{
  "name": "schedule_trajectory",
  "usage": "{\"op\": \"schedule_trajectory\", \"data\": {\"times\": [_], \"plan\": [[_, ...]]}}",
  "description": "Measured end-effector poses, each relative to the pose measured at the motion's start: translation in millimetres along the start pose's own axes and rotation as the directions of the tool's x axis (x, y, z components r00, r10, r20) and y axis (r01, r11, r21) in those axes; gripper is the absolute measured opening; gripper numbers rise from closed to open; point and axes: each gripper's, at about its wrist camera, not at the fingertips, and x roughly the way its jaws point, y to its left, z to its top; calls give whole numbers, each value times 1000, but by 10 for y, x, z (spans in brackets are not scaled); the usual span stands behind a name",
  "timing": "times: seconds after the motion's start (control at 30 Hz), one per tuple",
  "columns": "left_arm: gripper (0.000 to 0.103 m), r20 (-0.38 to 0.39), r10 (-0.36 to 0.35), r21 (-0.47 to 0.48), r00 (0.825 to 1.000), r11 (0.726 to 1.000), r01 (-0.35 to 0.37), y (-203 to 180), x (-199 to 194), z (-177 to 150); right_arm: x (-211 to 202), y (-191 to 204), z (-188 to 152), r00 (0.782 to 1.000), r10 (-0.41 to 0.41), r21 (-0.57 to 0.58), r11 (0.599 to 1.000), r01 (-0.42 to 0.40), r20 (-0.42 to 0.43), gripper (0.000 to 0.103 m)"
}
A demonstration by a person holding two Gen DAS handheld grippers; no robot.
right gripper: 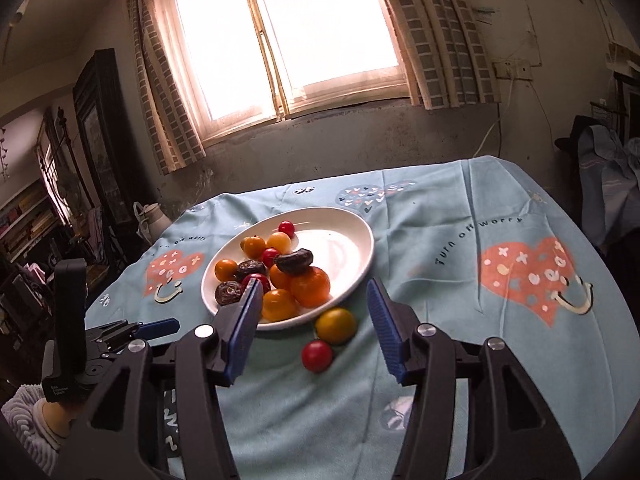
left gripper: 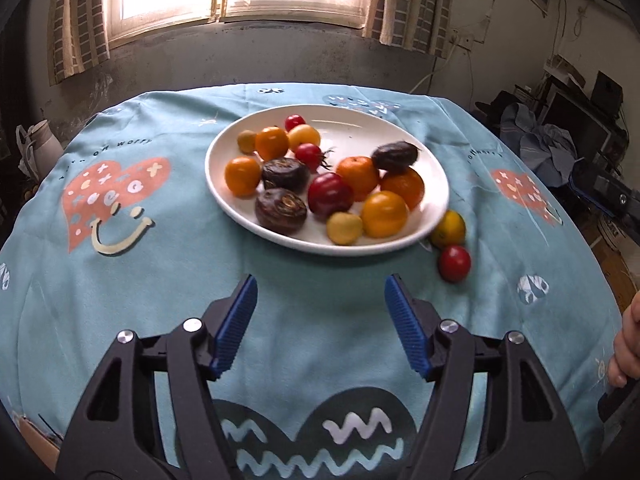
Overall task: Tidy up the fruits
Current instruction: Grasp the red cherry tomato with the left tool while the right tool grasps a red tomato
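A white plate (left gripper: 434, 168) (right gripper: 352, 236) on the blue tablecloth holds several oranges, red and yellow tomatoes and dark brown fruits. One dark fruit (left gripper: 395, 156) (right gripper: 295, 261) rests on top of the oranges. Off the plate, by its rim, lie a yellow fruit (left gripper: 449, 229) (right gripper: 336, 325) and a red tomato (left gripper: 454, 263) (right gripper: 317, 355). My left gripper (left gripper: 320, 288) is open over bare cloth in front of the plate. My right gripper (right gripper: 314, 294) is open too, with the two loose fruits lying on the cloth between and beyond its blue pads (right gripper: 384, 320), untouched.
The round table (left gripper: 120, 280) stands below a bright window. A white jug (right gripper: 154, 218) sits past its far left edge. In the right wrist view the left gripper's handle (right gripper: 70, 320) and a hand show at lower left. Clutter and furniture line both sides.
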Motion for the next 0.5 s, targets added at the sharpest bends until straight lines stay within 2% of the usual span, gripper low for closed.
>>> {"op": "schedule_trajectory", "data": {"times": [0.1,0.17,0.2,0.37,0.5], "plan": [[68,3,-21,40,1000,999,21,-282,22,-85,-118,-304,-251,1000,5,88,996,-8,28,54],[68,-3,-17,52,1000,999,17,-422,83,-102,-84,-409,-354,1000,-23,105,994,21,16,54],[68,-3,-14,55,1000,998,14,-485,117,-106,-61,-439,-362,999,-29,113,993,27,13,54],[67,12,1,76,1000,997,-2,-756,274,-86,-169,-442,-361,993,-41,121,992,28,111,54],[67,-3,-5,50,1000,999,5,-844,435,-37,-233,-473,-349,988,-47,130,991,28,147,54]]}}
